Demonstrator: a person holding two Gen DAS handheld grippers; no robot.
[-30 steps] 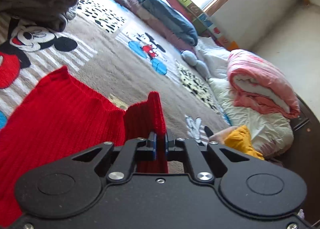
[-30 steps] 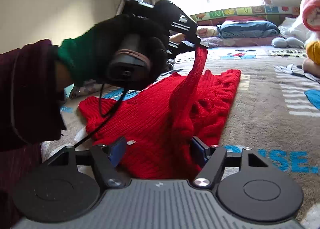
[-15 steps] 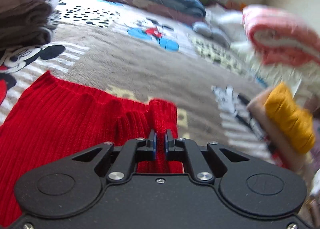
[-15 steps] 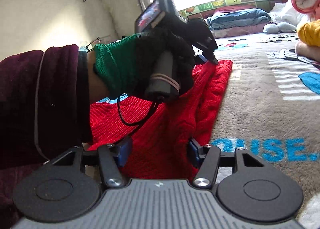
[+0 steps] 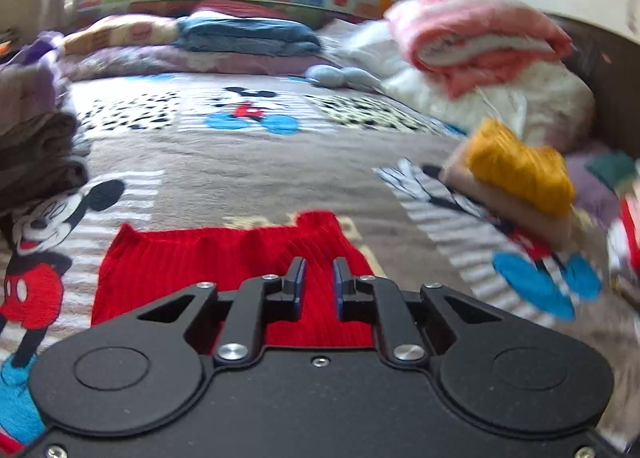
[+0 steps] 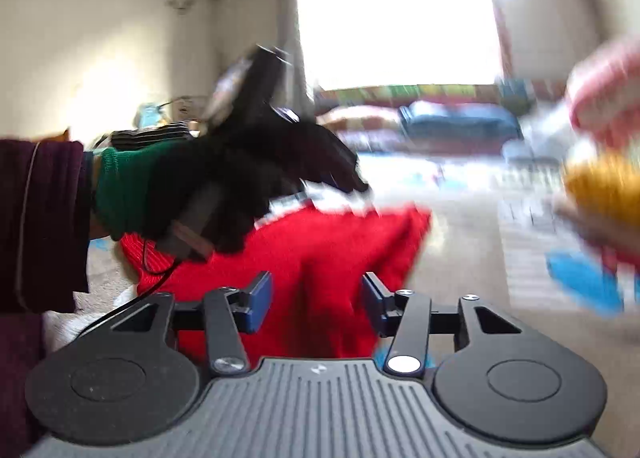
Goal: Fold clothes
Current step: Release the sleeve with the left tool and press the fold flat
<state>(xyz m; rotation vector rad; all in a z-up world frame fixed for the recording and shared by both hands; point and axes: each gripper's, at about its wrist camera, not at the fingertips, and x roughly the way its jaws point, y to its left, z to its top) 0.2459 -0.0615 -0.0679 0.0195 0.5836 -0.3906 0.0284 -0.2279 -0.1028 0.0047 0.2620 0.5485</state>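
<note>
released sweater [image 5: 224, 258] flat, left gripper [image 5: 318, 284] parted

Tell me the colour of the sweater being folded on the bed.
Bright red, in a ribbed knit; the sweater shows best in the left wrist view.

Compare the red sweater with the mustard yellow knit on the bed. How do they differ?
The red sweater is spread out fairly flat, close to the camera; the yellow knit is bunched into a compact bundle further off to the right. The red sweater lies directly on the cartoon blanket, while the yellow knit sits on top of a folded beige garment. Both look like ribbed knitwear.
</note>
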